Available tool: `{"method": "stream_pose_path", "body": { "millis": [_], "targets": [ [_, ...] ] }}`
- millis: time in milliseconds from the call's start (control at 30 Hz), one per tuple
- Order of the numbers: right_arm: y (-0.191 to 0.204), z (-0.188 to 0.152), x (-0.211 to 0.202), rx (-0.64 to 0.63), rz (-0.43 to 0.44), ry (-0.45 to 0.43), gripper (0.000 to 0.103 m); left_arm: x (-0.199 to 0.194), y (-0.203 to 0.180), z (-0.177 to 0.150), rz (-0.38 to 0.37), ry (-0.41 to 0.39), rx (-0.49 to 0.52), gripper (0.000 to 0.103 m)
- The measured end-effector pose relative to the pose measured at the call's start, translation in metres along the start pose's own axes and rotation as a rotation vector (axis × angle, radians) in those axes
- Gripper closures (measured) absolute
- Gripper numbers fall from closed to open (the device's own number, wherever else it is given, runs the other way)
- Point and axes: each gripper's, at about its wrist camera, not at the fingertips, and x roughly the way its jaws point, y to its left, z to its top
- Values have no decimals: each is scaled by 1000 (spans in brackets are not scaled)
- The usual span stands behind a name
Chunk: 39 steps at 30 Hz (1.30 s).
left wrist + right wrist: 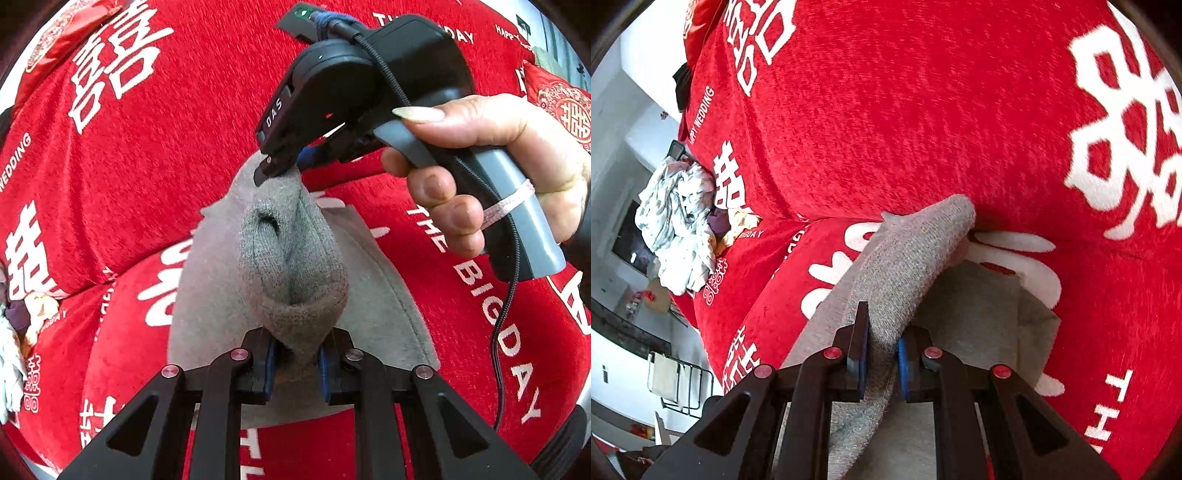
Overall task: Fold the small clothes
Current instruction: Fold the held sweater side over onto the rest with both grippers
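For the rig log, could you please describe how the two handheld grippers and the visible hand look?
Left gripper and right gripper: black angular linkages, red-pink rivets, blue finger pads. The right unit's body is black with "DAS" lettering, a grey handle, a braided black cable and a green light. The bare right hand has long nails.

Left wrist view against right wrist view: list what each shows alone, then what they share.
Only the left wrist view shows the person's right hand holding the right hand-held gripper, its cable, and the sock's open cuff. Only the right wrist view shows a crumpled pile of clothes at the sofa's edge, plus the room beyond. Both show the grey sock pinched at each end, a flat grey garment beneath it, and the red cover with white lettering.
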Motion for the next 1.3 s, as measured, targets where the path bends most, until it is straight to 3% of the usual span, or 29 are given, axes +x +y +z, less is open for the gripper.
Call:
{"method": "stream_pose_path", "body": {
  "millis": [500, 767, 900, 1100, 1300],
  "targets": [
    [-38, -17, -2, 46, 16, -18, 89, 22, -20, 3, -60, 62, -35, 84],
    [-48, -26, -18, 50, 49, -63, 90, 26, -7, -5, -230, 47, -131, 84],
    [-63, -31, -16, 83, 48, -63, 89, 33, -10, -4, -275, 67, -149, 84],
    [-80, -43, -5, 116, 17, -37, 90, 49, -21, -12, -290, 124, -148, 84],
    [-87, -44, -3, 130, 24, -39, 89, 43, -29, -10, -291, 117, -119, 83]
  ]
}}
